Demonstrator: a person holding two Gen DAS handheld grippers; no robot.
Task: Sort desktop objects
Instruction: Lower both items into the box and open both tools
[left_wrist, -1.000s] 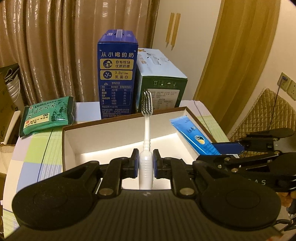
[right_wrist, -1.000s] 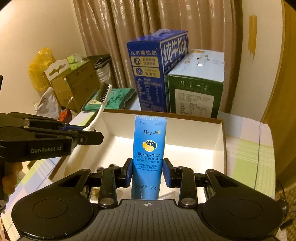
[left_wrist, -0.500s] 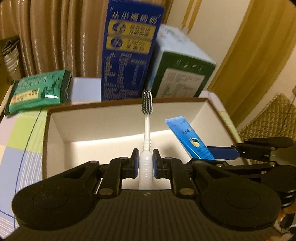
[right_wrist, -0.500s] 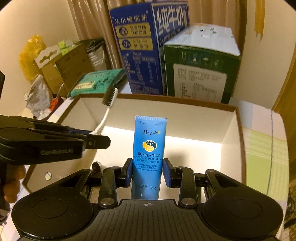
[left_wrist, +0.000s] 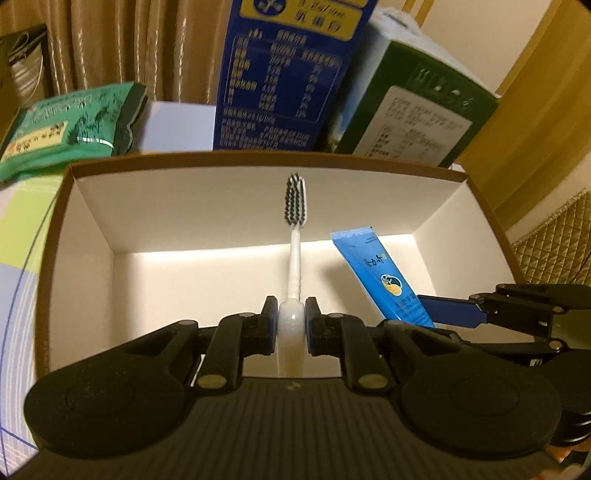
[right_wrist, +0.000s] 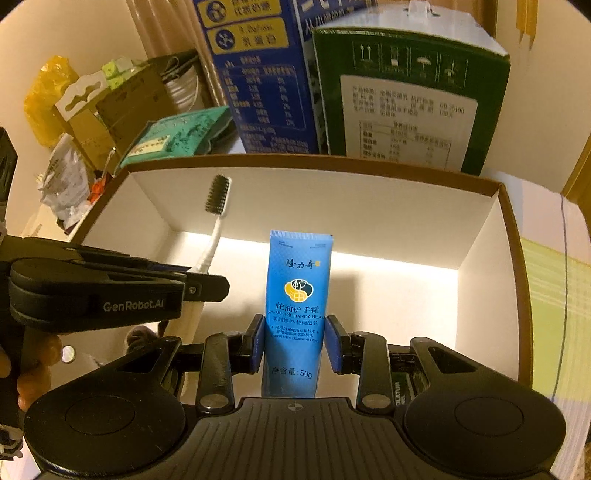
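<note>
My left gripper (left_wrist: 291, 325) is shut on a white toothbrush (left_wrist: 294, 254) with dark bristles, held over the inside of an open white cardboard box (left_wrist: 88, 206) with a brown rim. My right gripper (right_wrist: 295, 343) is shut on a blue hand cream tube (right_wrist: 297, 295), also inside the box (right_wrist: 491, 240). In the left wrist view the tube (left_wrist: 380, 273) and the right gripper show at the right. In the right wrist view the toothbrush (right_wrist: 216, 206) and the left gripper show at the left.
Behind the box stand a tall blue milk carton (left_wrist: 280, 81) and a green carton (left_wrist: 413, 110). A green packet (left_wrist: 70, 125) lies at the back left. Cardboard and bags (right_wrist: 85, 110) crowd the far left. A checked tablecloth (right_wrist: 554, 288) covers the table.
Both grippers have moved forward and down into the box, still holding the toothbrush and the tube. The box now fills most of each view.
</note>
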